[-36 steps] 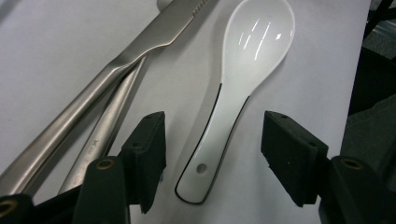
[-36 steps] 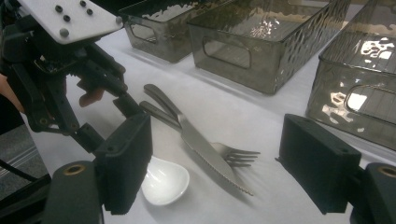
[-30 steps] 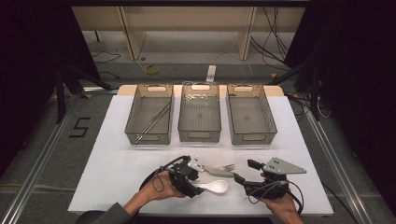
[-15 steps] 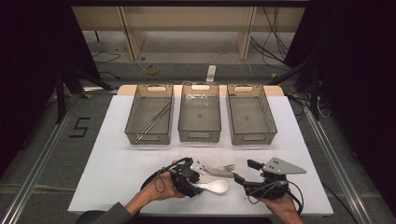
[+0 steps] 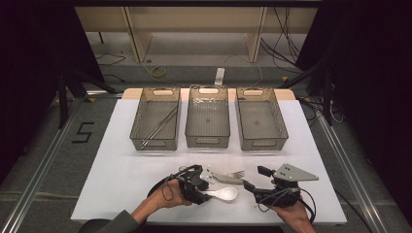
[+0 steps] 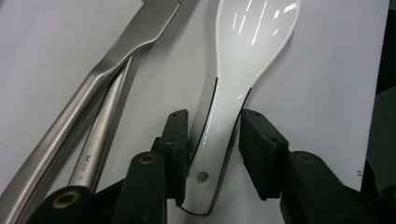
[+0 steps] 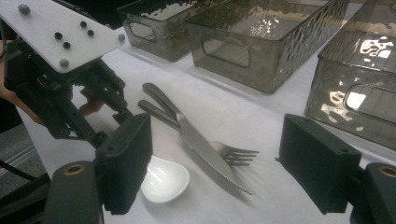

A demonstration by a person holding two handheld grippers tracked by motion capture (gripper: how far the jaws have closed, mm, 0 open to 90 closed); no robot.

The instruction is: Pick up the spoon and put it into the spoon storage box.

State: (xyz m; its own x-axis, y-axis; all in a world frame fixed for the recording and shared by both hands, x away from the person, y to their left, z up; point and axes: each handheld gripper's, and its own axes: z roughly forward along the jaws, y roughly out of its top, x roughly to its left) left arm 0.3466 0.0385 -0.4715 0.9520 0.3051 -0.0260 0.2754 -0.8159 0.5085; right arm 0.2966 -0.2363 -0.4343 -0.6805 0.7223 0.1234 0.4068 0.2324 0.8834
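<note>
A white ceramic spoon (image 5: pixel 226 193) lies on the white table near its front edge, with its handle (image 6: pixel 215 140) between the jaws of my left gripper (image 6: pixel 212 135). Those jaws have just been closing. The left pad (image 6: pixel 177 135) is at the handle's edge, and a narrow gap remains at the right pad (image 6: pixel 254 140). My left gripper (image 5: pixel 205 191) lies low on the table. A steel knife (image 5: pixel 226 178) lies across a fork (image 5: pixel 236 174) just behind the spoon. My right gripper (image 5: pixel 255 178) stands wide open to their right, holding nothing.
Three dark see-through bins stand in a row at the back: the left bin (image 5: pixel 141 121) holds long metal sticks (image 5: pixel 158 127), with the middle bin (image 5: pixel 208 141) and right bin (image 5: pixel 262 143) beside it. The table's front edge lies just below both hands.
The left gripper's jaws have drawn closer around the spoon's handle. Both hands, the spoon, the knife and the fork have kept their places.
</note>
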